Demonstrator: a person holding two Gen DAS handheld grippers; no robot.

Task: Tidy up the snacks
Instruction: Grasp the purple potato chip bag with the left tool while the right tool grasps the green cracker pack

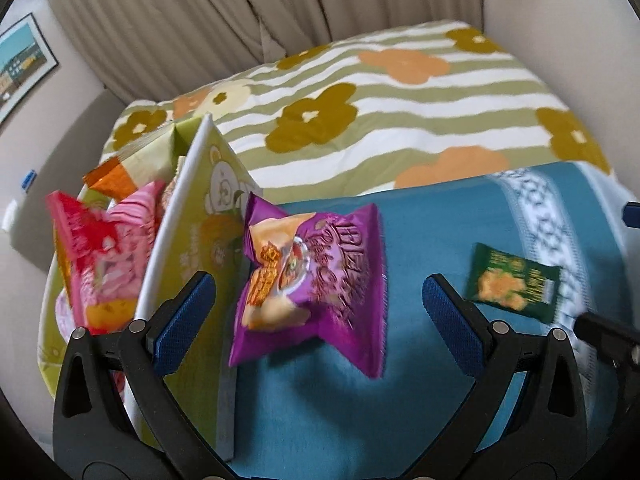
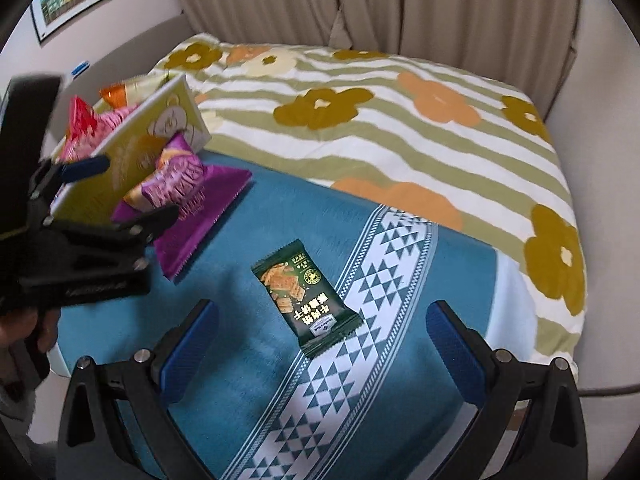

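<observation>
The left hand-held gripper [image 1: 320,292] is spread wide and holds nothing; the crinkled purple foil snack bag [image 1: 316,280] lies between its blue-padded fingers [image 1: 448,312], leaning against the outer wall of the yellow-green cardboard box [image 1: 192,248]. Inside the box stand a red-and-pink striped snack bag [image 1: 100,252] and an orange-cornered pale packet [image 1: 132,164]. The right hand-held gripper [image 2: 322,336] is likewise spread and empty. The small dark green cracker packet [image 2: 306,298] lies flat on the teal blanket [image 2: 400,400], well apart from the box and just ahead of the right gripper, overlapping the blanket's white patterned band. Beyond the box lies the flower-printed striped duvet [image 2: 400,140] of the bed.
</observation>
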